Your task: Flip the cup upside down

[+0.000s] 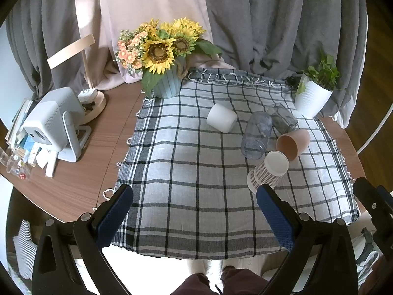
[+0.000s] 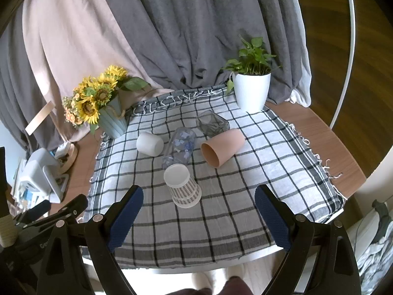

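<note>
Several cups sit on a checked cloth [image 1: 191, 172] [image 2: 221, 216]. A houndstooth paper cup [image 1: 266, 172] [image 2: 183, 188] stands upside down nearest me. A pink cup [image 1: 293, 143] [image 2: 222, 148] lies on its side, mouth toward me. A clear bluish plastic cup [image 1: 256, 135] [image 2: 180, 147] and a grey glass [image 1: 282, 118] [image 2: 212, 123] also lie on their sides. A white cup [image 1: 221, 118] [image 2: 149, 143] lies tipped. My left gripper [image 1: 194, 199] is open and empty, left of the paper cup. My right gripper [image 2: 199, 200] is open and empty, just short of the paper cup.
A sunflower pot [image 1: 167, 83] [image 2: 110, 120] stands at the cloth's back left, a white plant pot [image 1: 312, 98] [image 2: 251, 91] at the back right. A white projector [image 1: 52, 120] and a lamp base [image 1: 94, 103] sit on the wooden table at left. Curtains hang behind.
</note>
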Tool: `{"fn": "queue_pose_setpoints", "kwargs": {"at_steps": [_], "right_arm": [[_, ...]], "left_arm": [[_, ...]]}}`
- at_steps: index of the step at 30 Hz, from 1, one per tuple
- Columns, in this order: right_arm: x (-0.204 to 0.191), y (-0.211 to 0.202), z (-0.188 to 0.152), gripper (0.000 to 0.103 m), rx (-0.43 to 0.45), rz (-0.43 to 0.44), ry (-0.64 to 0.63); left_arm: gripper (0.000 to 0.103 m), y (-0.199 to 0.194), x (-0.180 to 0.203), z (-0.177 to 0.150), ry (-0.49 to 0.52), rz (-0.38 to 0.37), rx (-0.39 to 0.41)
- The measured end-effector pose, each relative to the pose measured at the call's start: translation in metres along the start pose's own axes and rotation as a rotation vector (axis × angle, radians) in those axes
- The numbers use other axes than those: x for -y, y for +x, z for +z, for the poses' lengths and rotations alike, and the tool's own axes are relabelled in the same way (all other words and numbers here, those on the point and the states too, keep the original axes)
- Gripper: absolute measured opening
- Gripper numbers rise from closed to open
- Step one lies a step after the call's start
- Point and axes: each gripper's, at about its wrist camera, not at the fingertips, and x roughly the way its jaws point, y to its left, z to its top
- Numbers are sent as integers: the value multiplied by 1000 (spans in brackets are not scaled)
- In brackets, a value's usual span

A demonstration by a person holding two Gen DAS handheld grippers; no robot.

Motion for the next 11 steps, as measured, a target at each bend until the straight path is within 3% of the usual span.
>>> {"fn": "queue_pose_setpoints", "kwargs": {"at_steps": [11], "right_arm": [[-1, 0, 0, 92, -1, -1, 3]], "left_arm": [[102, 0, 1, -2, 1, 0, 3]]}}
